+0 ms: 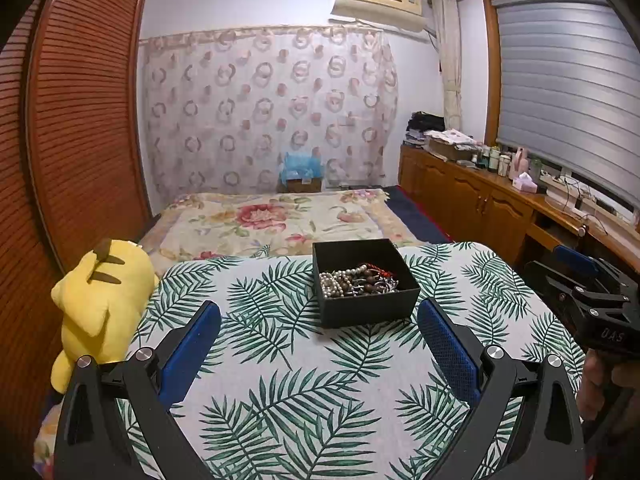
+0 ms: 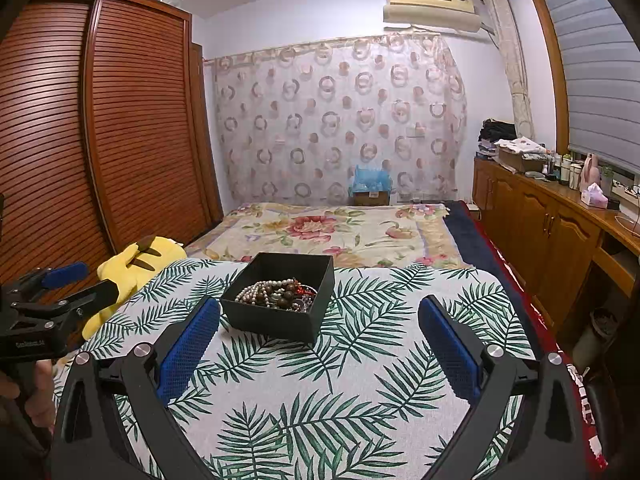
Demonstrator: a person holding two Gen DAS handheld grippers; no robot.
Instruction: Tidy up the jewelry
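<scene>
both tools spread over table, jewelry in box

left tool (image 1: 320,316): blue pads spread wide, nothing between them. it hangs over the near part of the table (image 1: 280,380), which wears a palm-leaf cloth.

right tool (image 2: 320,316): pads likewise spread wide, nothing gripped, over the same cloth. in the left view it shows at the right edge (image 1: 588,280), with a hand (image 1: 600,384) below it on the grip.

box (image 1: 364,282): black, open top, on the far half of the table, ahead of both tools and touching neither. in the right view the box (image 2: 280,296) sits left of centre, just beyond the left pad.

jewelry (image 1: 358,280): a tangled heap inside the box. pale pearl-like beads, dark brown wooden beads, some red. single pieces cannot be told apart. same heap in the right view (image 2: 276,294).

plush (image 1: 100,304): yellow, at the table's left edge, well apart from the box.

bed (image 1: 272,220): floral cover, beyond the table's far edge.
</scene>
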